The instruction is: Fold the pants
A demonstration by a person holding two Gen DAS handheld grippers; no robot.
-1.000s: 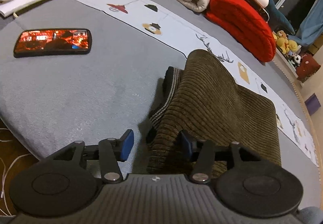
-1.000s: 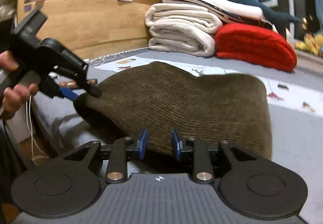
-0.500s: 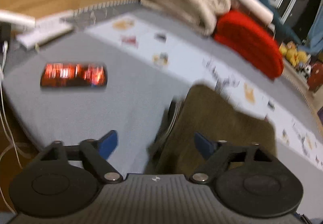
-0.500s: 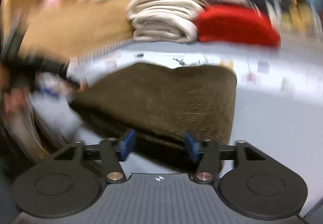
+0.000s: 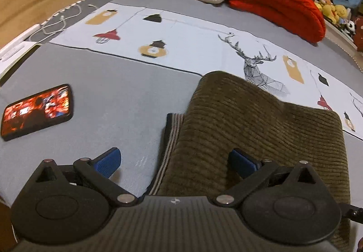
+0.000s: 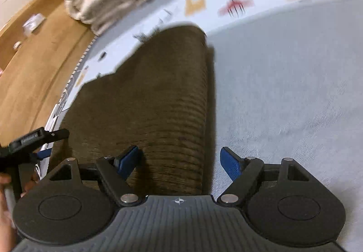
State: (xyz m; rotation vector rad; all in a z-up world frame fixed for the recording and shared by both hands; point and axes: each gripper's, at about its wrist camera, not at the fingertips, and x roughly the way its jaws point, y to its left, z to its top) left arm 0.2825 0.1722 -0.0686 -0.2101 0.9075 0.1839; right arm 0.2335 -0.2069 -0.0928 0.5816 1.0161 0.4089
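Fingers of the left gripper (image 5: 174, 161) are spreading, straddling the pants' (image 5: 249, 134) striped waistband edge, pinching nothing; the right gripper (image 6: 180, 160) likewise widens over the folded bundle on the bed (image 5: 127, 93). Soft, thick corduroy looks floppy; grasp doubled edges.

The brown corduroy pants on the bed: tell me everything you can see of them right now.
The brown ribbed corduroy pants lie folded into a thick, roughly rectangular bundle on the grey bedcover, their far end overlapping its pale printed strip. A striped grey-and-dark edge shows under the left side. The left gripper and right gripper straddle opposite near edges, jaws opening, pads not pressing the cloth.
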